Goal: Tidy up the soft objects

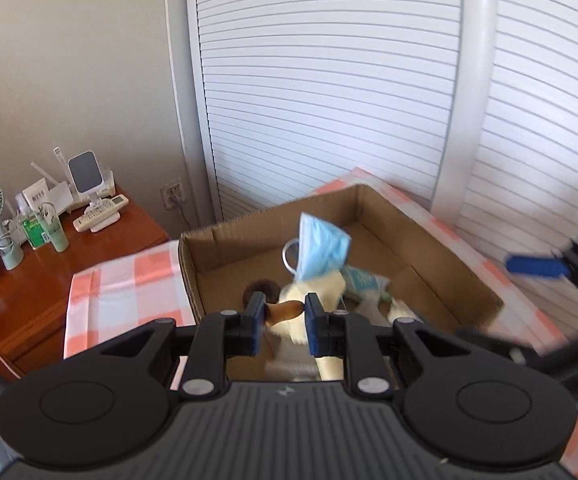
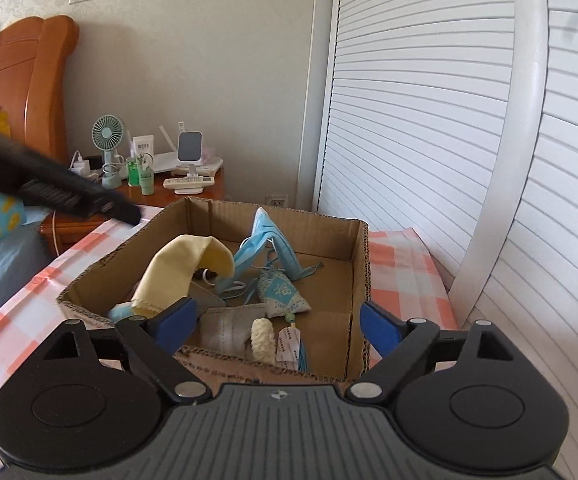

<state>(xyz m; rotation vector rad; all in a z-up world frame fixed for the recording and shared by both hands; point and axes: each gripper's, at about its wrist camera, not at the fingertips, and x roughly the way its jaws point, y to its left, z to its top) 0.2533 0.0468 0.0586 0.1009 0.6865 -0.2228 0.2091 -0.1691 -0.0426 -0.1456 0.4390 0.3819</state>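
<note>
In the brown cardboard box (image 2: 359, 264), on a pink and white checked cloth (image 2: 401, 264): a soft blue face mask (image 2: 267, 240) standing up bent, a floppy yellow cloth (image 2: 177, 268) curled over, a puffy pale blue pouch (image 2: 281, 296), a flat grey cloth (image 2: 225, 324) and a bumpy cream knitted roll (image 2: 262, 338).

Right gripper (image 2: 279, 318) over the near edge of the box, blue pads spread wide, nothing between them.

Left gripper (image 1: 283, 316) above the box, pads close together. A brown bit between them, but cannot tell if pinched.
</note>
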